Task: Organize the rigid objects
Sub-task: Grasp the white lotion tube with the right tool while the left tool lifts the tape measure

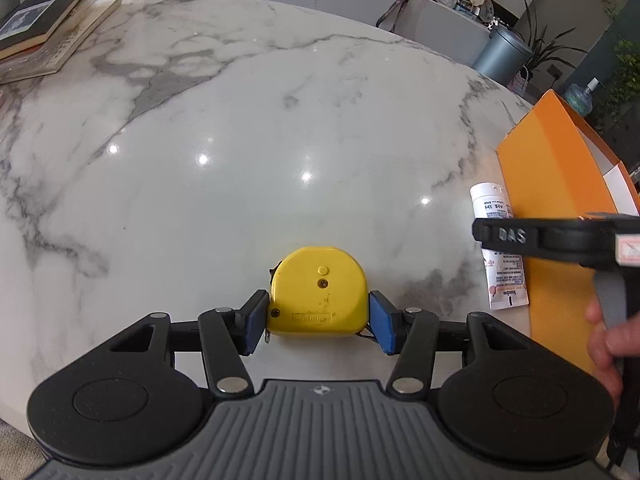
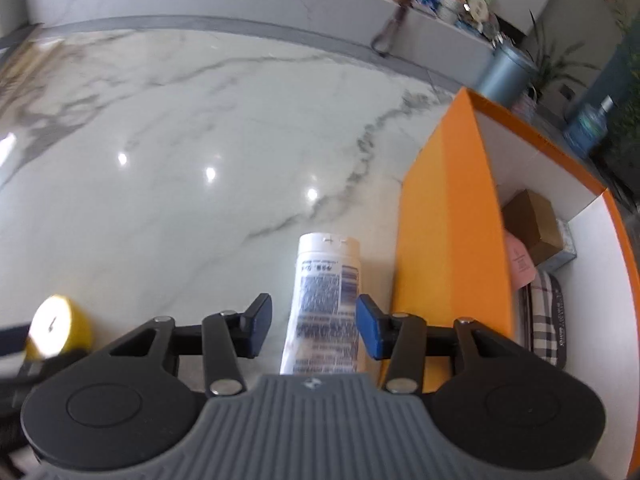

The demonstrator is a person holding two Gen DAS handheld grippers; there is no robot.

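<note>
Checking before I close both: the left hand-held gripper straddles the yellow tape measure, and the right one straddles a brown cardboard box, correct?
Not quite. In the right wrist view, the right hand-held gripper straddles the white tube, not a box. The left hand-held gripper does straddle the yellow tape measure.

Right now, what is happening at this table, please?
A person holds a gripper in each hand and is tidying things on the marble table. The left gripper has its fingers against both sides of a yellow tape measure. The right gripper is open around a white tube lying beside the orange box, not yet closed. The box already holds a brown carton and a checked pouch.
</note>
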